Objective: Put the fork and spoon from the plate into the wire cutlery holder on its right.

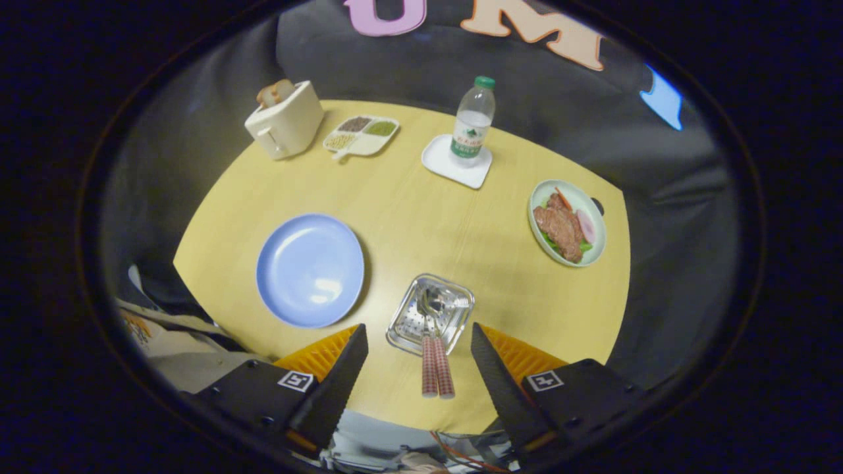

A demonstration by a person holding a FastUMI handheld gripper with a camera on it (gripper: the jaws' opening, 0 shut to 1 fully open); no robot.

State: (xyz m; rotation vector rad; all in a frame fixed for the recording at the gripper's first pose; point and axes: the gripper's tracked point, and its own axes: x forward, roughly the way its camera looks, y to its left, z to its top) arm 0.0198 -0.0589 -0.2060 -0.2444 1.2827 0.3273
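Note:
The blue plate lies bare on the yellow table, ahead and left of my fingers. To its right stands the metal cutlery holder, seen from above. The fork and the spoon stand in it side by side, heads down, their red-checked handles sticking out toward me. My gripper hangs above the holder and is open, with the handles in the gap between the fingers and touching neither.
At the far side of the table are a cream toaster with toast, a divided dish of beans and a water bottle on a white coaster. A plate of meat and vegetables sits to the right.

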